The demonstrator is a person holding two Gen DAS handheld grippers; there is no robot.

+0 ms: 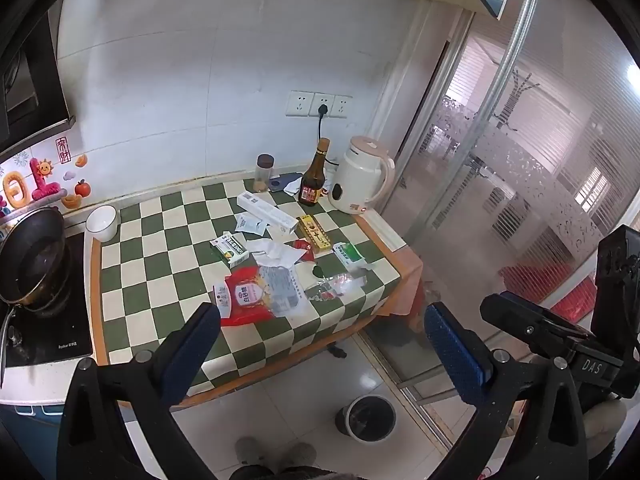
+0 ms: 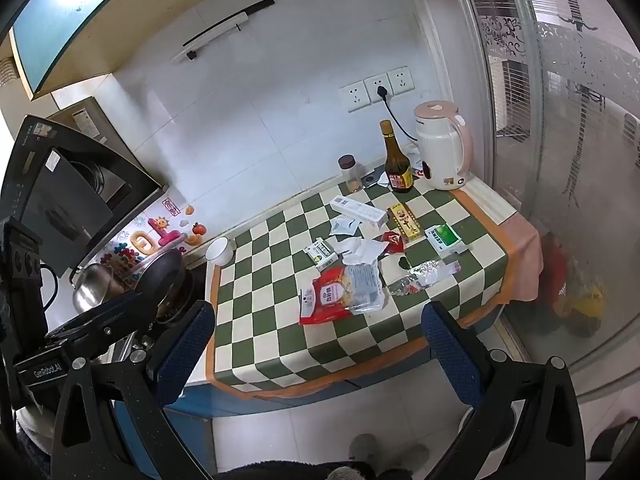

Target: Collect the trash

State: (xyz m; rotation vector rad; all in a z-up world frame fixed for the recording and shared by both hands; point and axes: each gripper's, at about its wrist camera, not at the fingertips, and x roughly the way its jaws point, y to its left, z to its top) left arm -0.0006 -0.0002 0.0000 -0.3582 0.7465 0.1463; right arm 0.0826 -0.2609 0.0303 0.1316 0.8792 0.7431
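Observation:
Trash lies on a green-and-white checked counter cloth (image 1: 144, 248) (image 2: 264, 320): a red snack bag (image 1: 256, 296) (image 2: 340, 294), crumpled white paper (image 1: 276, 250) (image 2: 360, 249), a clear foil wrapper (image 1: 336, 285) (image 2: 424, 276), a green-white box (image 1: 347, 254) (image 2: 442, 238), a yellow box (image 1: 316, 233) (image 2: 406, 221), a long white box (image 1: 266, 210) (image 2: 358, 208). A grey bin (image 1: 370, 418) stands on the floor below. My left gripper (image 1: 320, 356) and right gripper (image 2: 318, 350) are open and empty, held back from the counter's front edge.
A brown bottle (image 1: 313, 182) (image 2: 397, 168), white kettle (image 1: 362, 176) (image 2: 442, 146) and spice jar (image 1: 264, 172) stand at the back. A white bowl (image 1: 102, 222) and wok (image 1: 32, 256) sit left. A glass sliding door (image 1: 520, 160) is on the right.

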